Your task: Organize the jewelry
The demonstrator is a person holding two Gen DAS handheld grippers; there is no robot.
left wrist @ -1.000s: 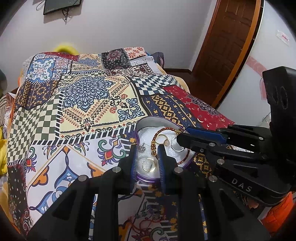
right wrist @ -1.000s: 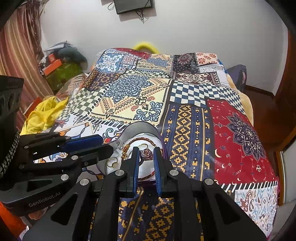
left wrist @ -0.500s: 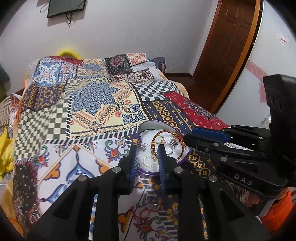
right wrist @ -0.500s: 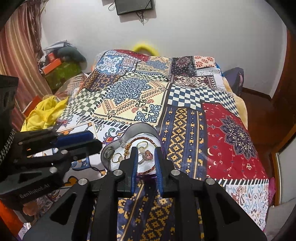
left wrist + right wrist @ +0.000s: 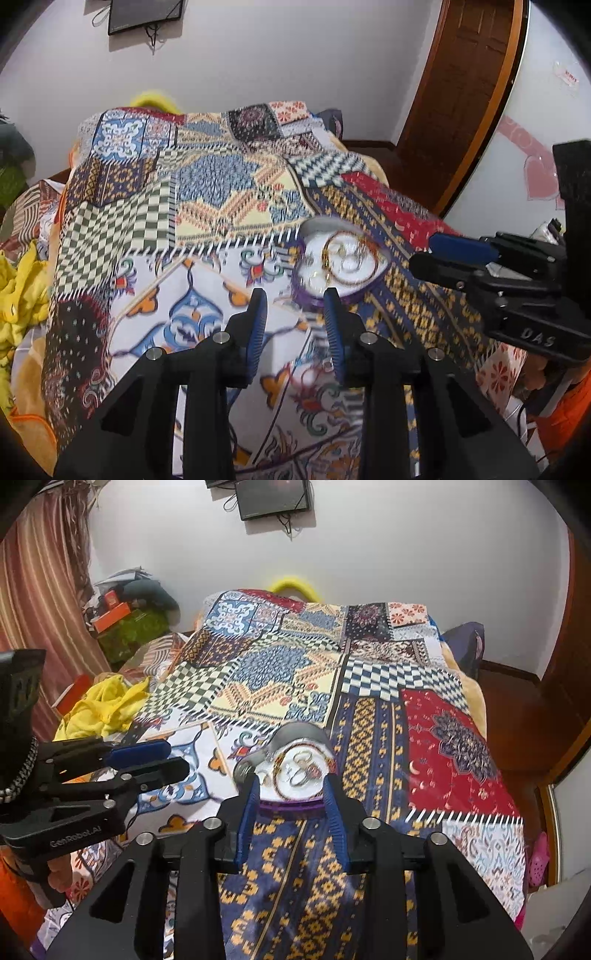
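Note:
A heart-shaped purple-rimmed jewelry dish (image 5: 306, 297) with a white inside sits on the patchwork bedspread (image 5: 207, 206). It holds a beaded bracelet (image 5: 349, 280), rings and other small pieces, blurred by motion. In the right wrist view the dish (image 5: 291, 805) lies just beyond my right gripper (image 5: 291, 808), which is open and empty. My left gripper (image 5: 295, 321) is open and empty, just short of the dish. Each gripper also shows side-on in the other's view: the right (image 5: 458, 254) and the left (image 5: 147, 760).
The bedspread (image 5: 369, 709) covers the whole bed. Yellow cloth (image 5: 103, 705) and piled boxes (image 5: 122, 624) lie left of the bed. A wooden door (image 5: 454, 96) stands at the right. A wall screen (image 5: 273, 496) hangs above the headboard.
Both grippers have opened wider and pulled back from the dish toward the foot of the bed. The dish and its jewelry stay on the bedspread.

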